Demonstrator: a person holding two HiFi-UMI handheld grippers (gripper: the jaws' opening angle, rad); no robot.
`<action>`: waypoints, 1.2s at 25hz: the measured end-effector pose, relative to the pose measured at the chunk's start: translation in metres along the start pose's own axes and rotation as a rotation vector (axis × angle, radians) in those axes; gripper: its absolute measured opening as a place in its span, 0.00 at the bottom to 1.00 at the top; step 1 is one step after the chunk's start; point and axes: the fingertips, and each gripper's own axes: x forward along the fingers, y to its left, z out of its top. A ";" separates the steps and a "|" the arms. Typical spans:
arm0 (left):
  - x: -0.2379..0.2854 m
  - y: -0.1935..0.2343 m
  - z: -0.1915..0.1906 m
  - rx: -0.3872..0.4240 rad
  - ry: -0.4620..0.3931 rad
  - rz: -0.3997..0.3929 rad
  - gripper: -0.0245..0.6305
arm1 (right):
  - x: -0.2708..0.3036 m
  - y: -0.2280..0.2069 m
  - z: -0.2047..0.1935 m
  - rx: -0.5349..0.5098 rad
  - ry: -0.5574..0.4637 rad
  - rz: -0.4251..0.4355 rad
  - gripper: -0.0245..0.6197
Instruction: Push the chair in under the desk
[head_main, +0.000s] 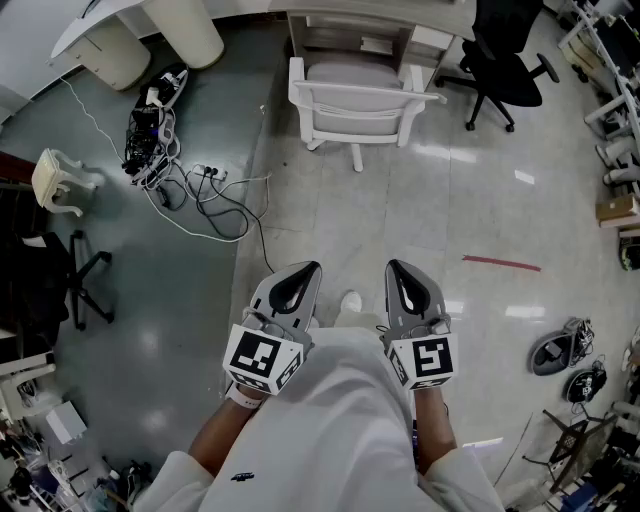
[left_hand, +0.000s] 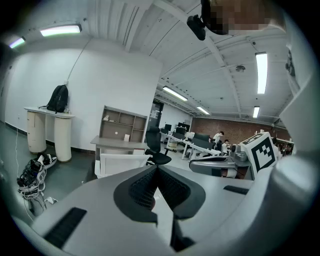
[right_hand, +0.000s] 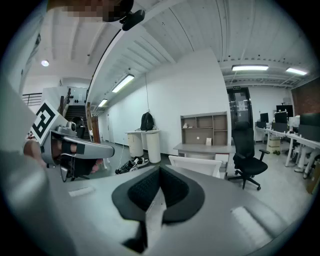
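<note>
Left gripper (head_main: 311, 270), right gripper (head_main: 394, 268): jaws shut on nothing, carried low before me; pushing likely needs no grasp. White chair (head_main: 355, 100): well ahead at the desk (head_main: 400, 15), backrest towards me, unreached.

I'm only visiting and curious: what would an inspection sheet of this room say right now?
Surface: floor, glossy, grey at left, pale at right.
Job's things: white chair stands before the desk, back toward the person, untouched.
Clutter: red strip on the floor.
Grippers: left hand-held gripper and right hand-held gripper both shut, empty.
Cables: cables lie loose left of the chair.
Surroundings: black office chair right of the desk.
</note>
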 end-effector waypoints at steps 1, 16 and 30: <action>-0.002 0.001 -0.001 -0.001 0.000 0.000 0.05 | 0.000 0.003 0.000 -0.009 0.004 0.005 0.05; 0.003 -0.038 -0.005 -0.008 -0.010 0.036 0.05 | -0.043 -0.032 -0.011 0.055 -0.020 -0.005 0.05; 0.013 -0.036 -0.010 0.001 0.017 0.077 0.05 | -0.037 -0.048 -0.019 0.084 -0.024 0.003 0.05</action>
